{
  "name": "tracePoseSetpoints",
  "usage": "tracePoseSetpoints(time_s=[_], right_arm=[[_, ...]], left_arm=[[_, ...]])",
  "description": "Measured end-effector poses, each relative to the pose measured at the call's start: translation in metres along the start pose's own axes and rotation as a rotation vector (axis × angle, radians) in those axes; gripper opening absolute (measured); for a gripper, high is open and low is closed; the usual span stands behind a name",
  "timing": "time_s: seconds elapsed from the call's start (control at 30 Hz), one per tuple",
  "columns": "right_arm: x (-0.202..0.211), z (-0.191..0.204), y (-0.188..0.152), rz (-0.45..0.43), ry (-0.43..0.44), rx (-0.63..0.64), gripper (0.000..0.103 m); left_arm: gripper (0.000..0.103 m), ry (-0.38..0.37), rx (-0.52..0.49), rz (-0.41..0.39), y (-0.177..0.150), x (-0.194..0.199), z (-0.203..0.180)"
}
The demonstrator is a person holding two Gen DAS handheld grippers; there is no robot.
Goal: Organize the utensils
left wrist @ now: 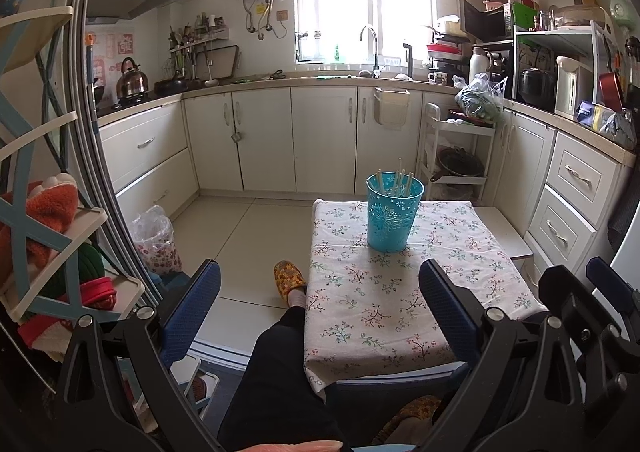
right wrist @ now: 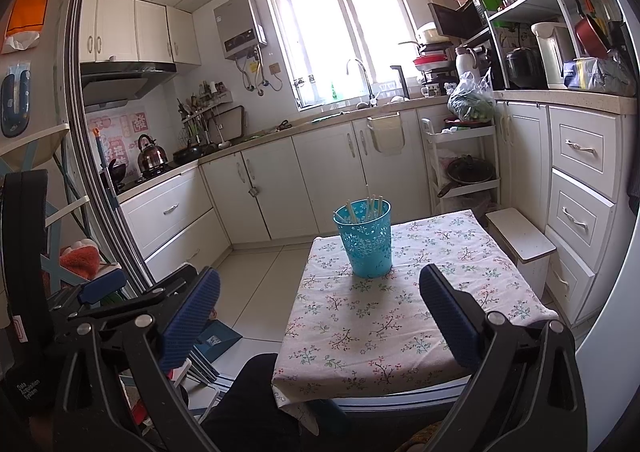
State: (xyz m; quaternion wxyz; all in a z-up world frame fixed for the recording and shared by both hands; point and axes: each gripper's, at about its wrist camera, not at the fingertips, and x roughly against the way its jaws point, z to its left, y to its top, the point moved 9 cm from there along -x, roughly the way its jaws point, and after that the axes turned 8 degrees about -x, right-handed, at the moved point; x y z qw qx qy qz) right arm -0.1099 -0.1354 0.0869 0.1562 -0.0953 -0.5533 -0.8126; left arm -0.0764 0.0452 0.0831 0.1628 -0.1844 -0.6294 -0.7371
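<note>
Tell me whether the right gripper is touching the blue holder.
Apart. In the right wrist view, the right gripper is open and empty, with bare floral tablecloth showing between its fingertips and the blue holder.

Bare floral tablecloth (left wrist: 380,308) fills the lower centre of the frame; the only obstacle on it is the turquoise holder (left wrist: 394,210) of chopsticks (left wrist: 400,182) at centre.

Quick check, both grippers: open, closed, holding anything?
Left gripper: open, empty, above the floral tablecloth.
Right gripper: open, empty, short of the turquoise perforated cup.
</note>
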Motion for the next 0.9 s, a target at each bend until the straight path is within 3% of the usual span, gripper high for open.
tracePoseSetpoints(time_s=[0.3,0.57,0.9], right_arm=[[0.000,0.000,0.000,-0.001,0.001,0.000,0.096],[0.002,-0.004,0.002,-0.014,-0.008,0.001,0.096],[0.000,-0.006,-0.001,-0.012,-0.013,0.002,0.096]], left_arm=[[0.095,-0.058,0.033,0.020,-0.005,-0.008,0.001],[0.095,0.033,-0.017,-0.018,-0.004,-0.002,0.003],[0.095,0.028,-0.027,0.008,-0.009,-0.009,0.000]])
